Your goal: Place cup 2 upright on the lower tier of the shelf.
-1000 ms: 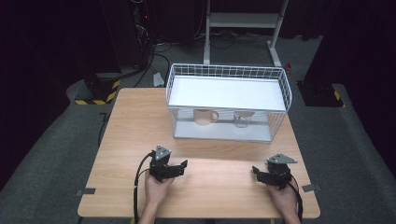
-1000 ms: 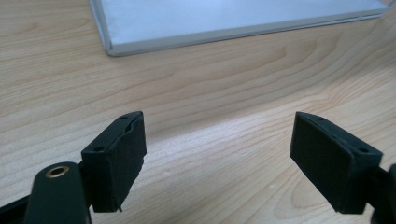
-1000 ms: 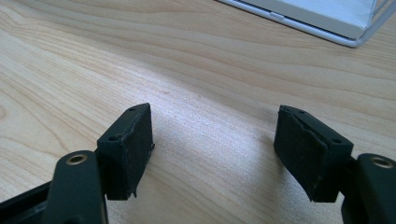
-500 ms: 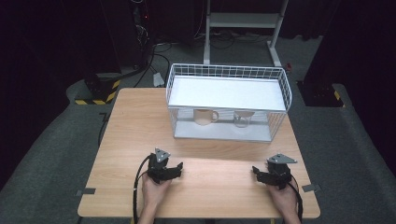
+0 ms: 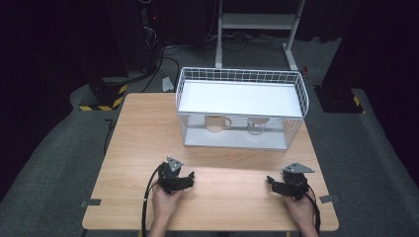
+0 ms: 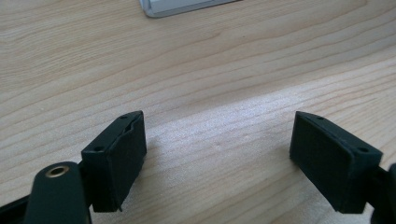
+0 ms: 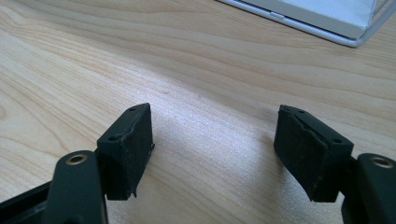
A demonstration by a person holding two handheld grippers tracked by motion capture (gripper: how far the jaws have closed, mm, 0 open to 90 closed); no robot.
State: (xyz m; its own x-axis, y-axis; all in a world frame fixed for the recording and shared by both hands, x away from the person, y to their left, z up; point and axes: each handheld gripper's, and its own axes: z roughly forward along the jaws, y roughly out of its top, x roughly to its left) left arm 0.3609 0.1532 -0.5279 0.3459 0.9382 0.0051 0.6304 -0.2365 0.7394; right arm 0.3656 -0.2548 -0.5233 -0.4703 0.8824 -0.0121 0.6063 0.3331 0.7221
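Both claws rest low on the light wood-grain counter (image 5: 148,128), near its front edge and well apart. Left claw (image 5: 185,177) — jaws stand wide, nothing but bare wood between them in the left gripper view. Right claw (image 5: 273,180) — also parted with nothing between the pads, angled in toward the middle.

Nearest work pieces sit inside the white wire basket rack (image 5: 240,75) at the far half of the counter: a beige ceramic mug (image 5: 217,122) with its handle to the right, and beside it, apart, a clear glass cup (image 5: 257,125), both upright on the lower shelf under the white upper tray.

Risks, as I judge them: the upper tray leaves a low gap, so a claw entering too high could strike the wire front or tray edge and shove the rack. The glass cup is hard to read against the grey shelf — a misjudged closing could tip it into the mug. Trailing cables could snag the counter edge.
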